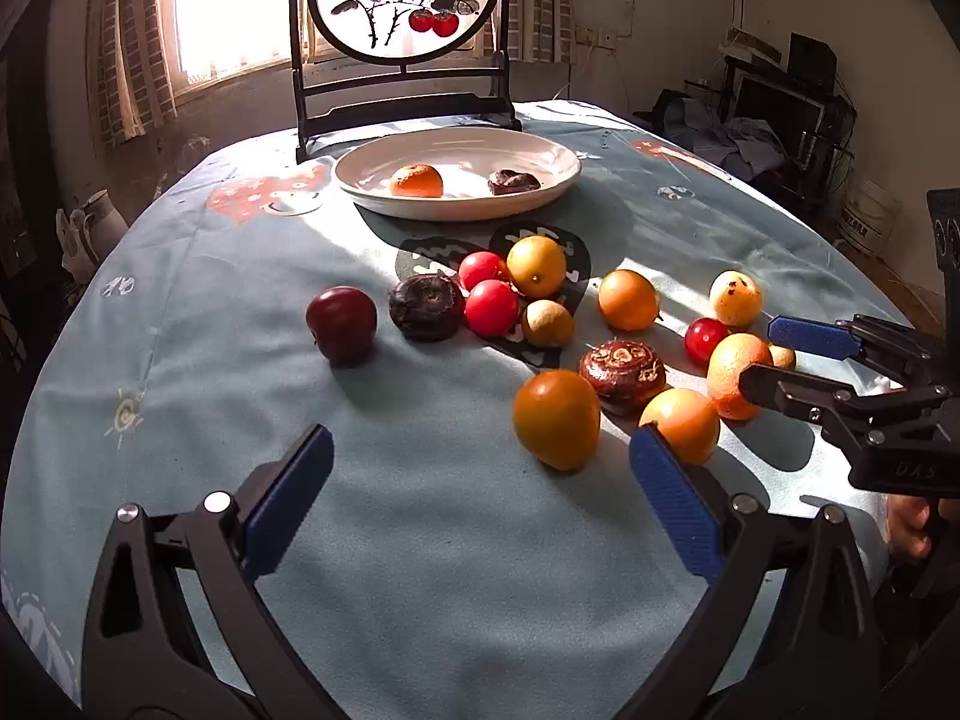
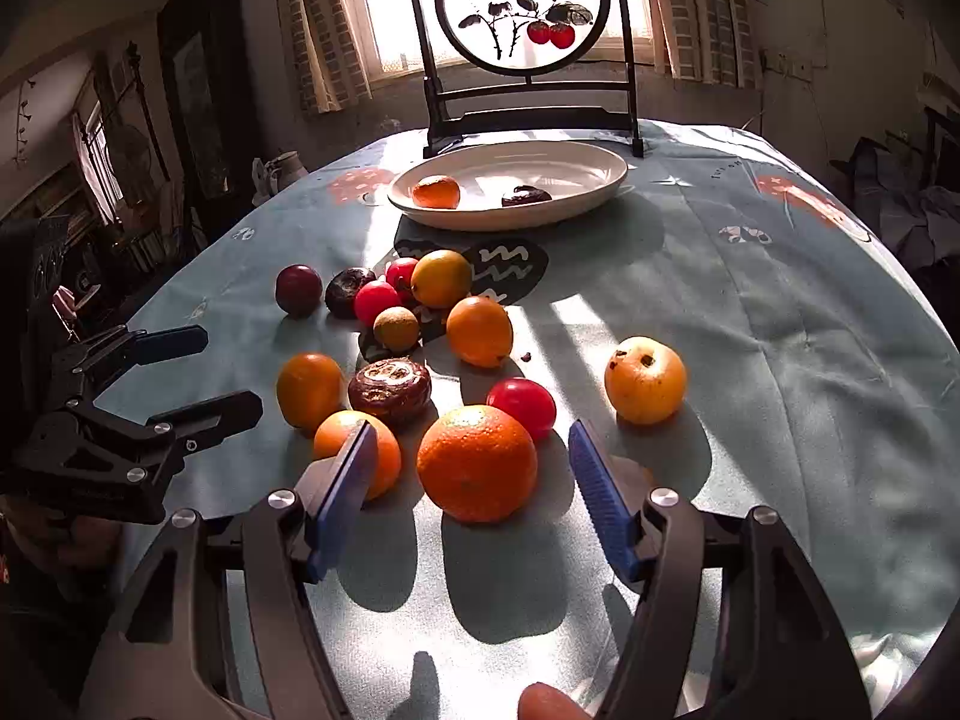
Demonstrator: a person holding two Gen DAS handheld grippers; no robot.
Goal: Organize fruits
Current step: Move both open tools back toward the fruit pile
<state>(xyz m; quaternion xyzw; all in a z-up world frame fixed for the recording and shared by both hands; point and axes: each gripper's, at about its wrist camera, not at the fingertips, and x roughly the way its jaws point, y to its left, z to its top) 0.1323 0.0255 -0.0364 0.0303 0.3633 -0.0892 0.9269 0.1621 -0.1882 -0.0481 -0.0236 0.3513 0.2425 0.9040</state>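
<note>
Right at the bottom of the right wrist view, the right gripper [image 2: 468, 480] has its two blue pads spread apart, with nothing pinched between them. A big bumpy orange [image 2: 477, 462] sits on the cloth just in front of that gap, not touched yet. The left gripper [image 1: 480, 498] is open very wide and holds nothing too. A smooth orange fruit [image 1: 556, 420] lies just ahead of it, a bit to the right.

The fruits are spread over the blue tablecloth [image 1: 180, 372]. There is a dark red plum [image 1: 342, 324], small shiny red fruits [image 1: 491, 307], a yellow spotty fruit [image 2: 645, 379] and a brown wrinkly one [image 1: 622, 367]. The white plate [image 1: 558, 177] waits at the far side of the table, and already has a small orange [image 1: 416, 180] and a dark fruit [image 1: 513, 181] in it.

The big orange looks round, firm and a bit heavy. Its skin is rough, so I think it will not slip much. It can roll away if bumped. The best place to grab it is around its fat middle, one pad on each side. Squeeze softly, because fruit can bruise. The little red ones look smooth and slippery, so they need more care.
</note>
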